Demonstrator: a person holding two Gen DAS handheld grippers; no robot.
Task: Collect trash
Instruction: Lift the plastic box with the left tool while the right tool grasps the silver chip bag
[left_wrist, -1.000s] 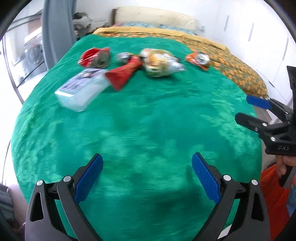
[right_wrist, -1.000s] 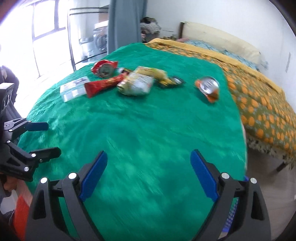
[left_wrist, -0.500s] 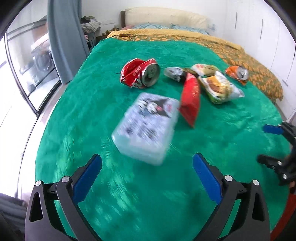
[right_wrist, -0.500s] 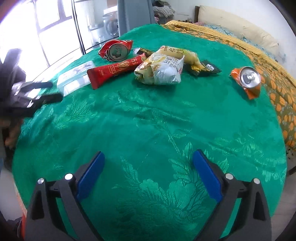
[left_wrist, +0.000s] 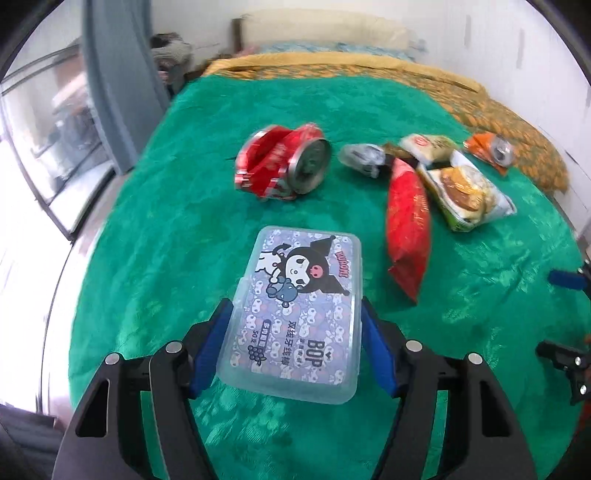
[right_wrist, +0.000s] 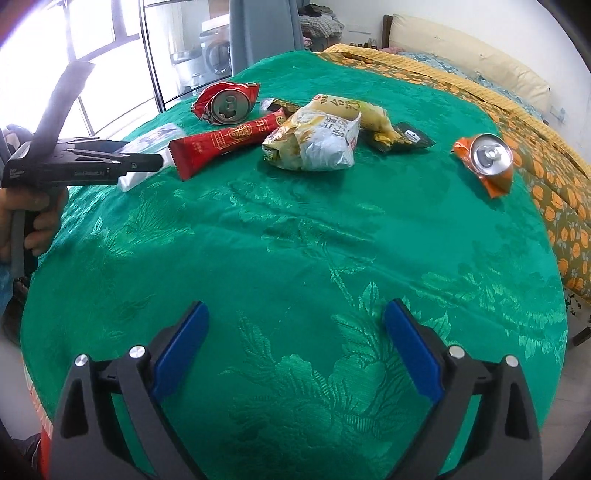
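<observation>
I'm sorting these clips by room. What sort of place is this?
Most likely a bedroom: a pillow lies at the head of a bed under an orange patterned bedspread, with a washing machine by the window.

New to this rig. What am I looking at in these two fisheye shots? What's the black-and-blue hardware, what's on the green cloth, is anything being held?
No robot here: a person holds a two-finger gripper in each hand, and a fisheye camera on each looks forward along its blue-padded fingers.

Left wrist view: the left gripper has its fingers on either side of a clear plastic floss-pick box. They look pressed to its sides, though I can't confirm a firm grip; the box seems to rest on the green cloth.

Right wrist view: the right gripper is open and empty above the cloth. Ahead lie a crushed red can, a red wrapper, a silver snack bag, a black sachet and a crushed orange can.
</observation>
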